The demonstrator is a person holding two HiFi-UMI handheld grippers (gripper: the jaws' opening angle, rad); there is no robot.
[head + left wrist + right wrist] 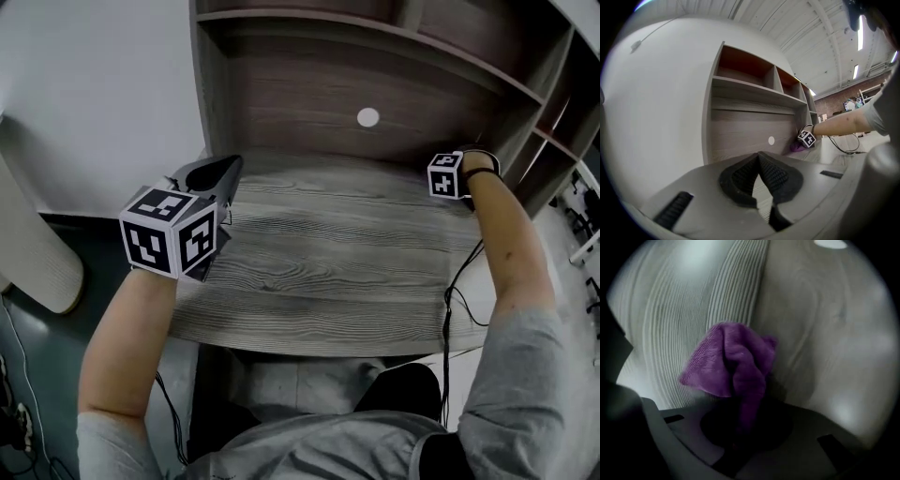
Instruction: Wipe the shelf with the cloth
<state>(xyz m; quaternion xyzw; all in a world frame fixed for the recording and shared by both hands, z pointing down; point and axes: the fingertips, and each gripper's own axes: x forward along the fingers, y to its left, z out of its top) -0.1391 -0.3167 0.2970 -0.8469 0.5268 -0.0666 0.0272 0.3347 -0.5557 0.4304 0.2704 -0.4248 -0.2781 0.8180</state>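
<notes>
Far left: left gripper (221,174), held over the shelf's left end, jaws brought tip to tip with nothing between them. Centre: shelf (328,253), a grey wood-grain board, its surface bare; on the back panel, a white round disc (367,117). Right, at the rear corner: right gripper (743,420), jaws clamped on a fold of the purple cloth (731,364), whose bunched free end lies where board meets back panel. A cable (457,309) hangs beside that arm, past the front edge. Hazards, as judged: pinched by so narrow a fold, the cloth could drag out of the jaws under a firm sweep; bunched, it would wipe only a thin strip; the cable could snag the board's edge. Count: two grippers, two marker cubes (169,232), one cloth, one disc, one cable.
</notes>
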